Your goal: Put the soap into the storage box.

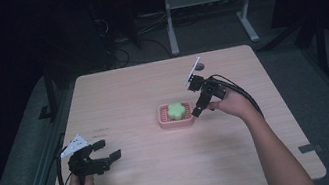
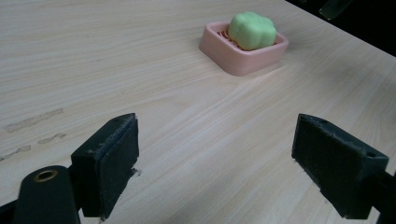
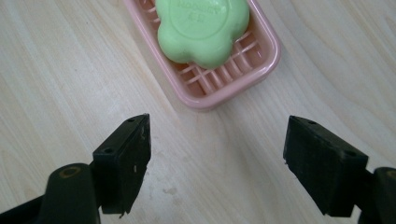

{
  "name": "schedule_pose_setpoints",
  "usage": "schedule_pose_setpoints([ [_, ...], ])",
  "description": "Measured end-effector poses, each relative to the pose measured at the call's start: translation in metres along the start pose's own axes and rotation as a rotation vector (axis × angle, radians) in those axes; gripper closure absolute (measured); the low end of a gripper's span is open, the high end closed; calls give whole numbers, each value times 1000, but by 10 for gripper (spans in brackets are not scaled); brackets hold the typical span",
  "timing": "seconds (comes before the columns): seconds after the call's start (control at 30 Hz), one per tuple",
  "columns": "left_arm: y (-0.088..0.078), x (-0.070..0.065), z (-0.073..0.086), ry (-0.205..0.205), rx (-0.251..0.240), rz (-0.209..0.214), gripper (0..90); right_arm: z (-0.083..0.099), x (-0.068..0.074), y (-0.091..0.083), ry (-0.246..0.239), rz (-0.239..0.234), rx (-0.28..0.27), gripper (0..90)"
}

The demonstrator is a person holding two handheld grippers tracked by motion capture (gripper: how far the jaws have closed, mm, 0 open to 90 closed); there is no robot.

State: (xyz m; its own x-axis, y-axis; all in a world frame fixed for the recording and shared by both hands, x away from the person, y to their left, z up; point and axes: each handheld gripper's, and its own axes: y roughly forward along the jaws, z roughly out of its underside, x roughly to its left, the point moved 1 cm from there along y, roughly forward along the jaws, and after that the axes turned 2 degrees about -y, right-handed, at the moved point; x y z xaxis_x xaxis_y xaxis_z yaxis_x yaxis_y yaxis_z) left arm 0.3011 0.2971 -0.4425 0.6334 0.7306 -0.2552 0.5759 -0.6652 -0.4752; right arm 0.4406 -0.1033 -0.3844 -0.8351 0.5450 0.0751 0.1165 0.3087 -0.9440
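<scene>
- Left tongs (image 1: 106, 151): jaws wide apart, holding nothing, low over the near-left tabletop (image 1: 166, 173), well apart from the soap dish (image 1: 175, 116).
- Right tongs (image 1: 196, 110): jaws wide, nothing between them, tips just beside the dish's right end.
- Green flower-shaped soap (image 3: 201, 29) lies in the pink dish, mid-tabletop.

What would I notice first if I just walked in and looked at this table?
Probably the green flower-shaped soap sitting in a pink soap dish near the middle of the wooden table. Next, the right gripper, open and close beside the dish, and the left gripper, open too, near the table's front left.
</scene>
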Motion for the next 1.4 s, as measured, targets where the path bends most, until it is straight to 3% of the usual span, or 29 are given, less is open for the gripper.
schedule_pose_setpoints([
  [0.4,-1,0,0,3,-3,-2,146,11,4,-9,6,8,-18,224],
  [0.7,0,0,0,2,-3,-1,146,29,4,-8,29,10,9,222],
  [1.4,-1,0,0,6,2,-4,146,70,7,-18,75,15,-51,225],
])
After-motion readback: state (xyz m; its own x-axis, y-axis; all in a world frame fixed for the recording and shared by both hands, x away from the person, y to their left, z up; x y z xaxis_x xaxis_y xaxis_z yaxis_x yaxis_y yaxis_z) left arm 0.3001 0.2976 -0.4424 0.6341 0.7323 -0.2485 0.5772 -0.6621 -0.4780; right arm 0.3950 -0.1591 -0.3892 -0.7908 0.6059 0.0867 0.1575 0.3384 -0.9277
